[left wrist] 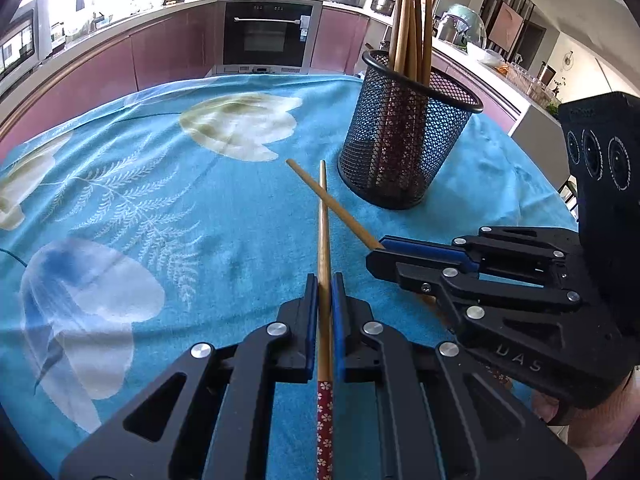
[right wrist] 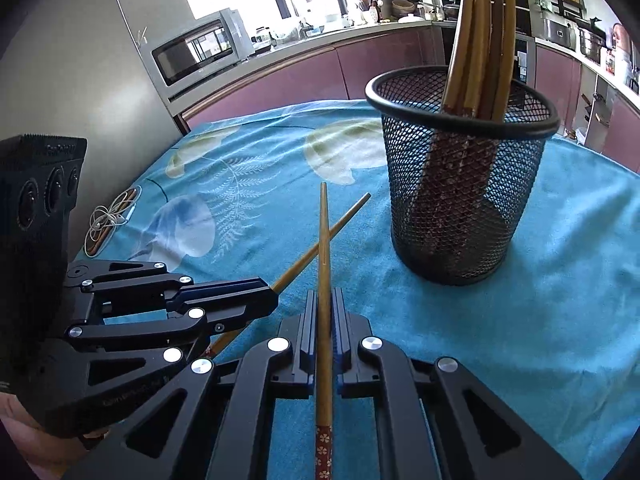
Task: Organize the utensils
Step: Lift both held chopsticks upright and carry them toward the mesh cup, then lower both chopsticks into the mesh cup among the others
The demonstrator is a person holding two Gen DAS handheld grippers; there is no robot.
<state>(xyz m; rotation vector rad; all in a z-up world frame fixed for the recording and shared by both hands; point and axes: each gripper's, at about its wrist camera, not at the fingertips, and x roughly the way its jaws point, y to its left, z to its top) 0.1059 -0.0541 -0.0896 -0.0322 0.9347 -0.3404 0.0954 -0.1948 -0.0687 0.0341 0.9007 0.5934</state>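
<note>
Crossing above the blue cloth, two wooden chopsticks are held, one in each pair of tongs. The left chopstick point(left wrist: 324, 248) is pale bamboo with a red flowered handle end; it is clamped between the closed blue pads of the left gripper point(left wrist: 325, 292) and points forward. The right chopstick point(right wrist: 323, 264), of the same make, is pinched in the closed right gripper point(right wrist: 324, 308). Seen from the left wrist, the right gripper point(left wrist: 378, 252) comes in from the side and its stick lies slantwise across the other, the two tips forming an X just in front of the mesh cup point(left wrist: 404, 140). Whether the sticks actually touch at the crossing cannot be told.

The black wire cup stands upright on the tablecloth point(left wrist: 160, 208), near the crossed tips and slightly to their right. Several more chopsticks point(right wrist: 480, 32) are stood in it, thin ends up, leaning together.

A tangle of white earphone cable point(right wrist: 108, 216) is seen on the cloth's far left edge in the right wrist view, well apart from the cup. A microwave point(right wrist: 196, 50) and an oven point(left wrist: 267, 34) are set among the kitchen units behind the table.
</note>
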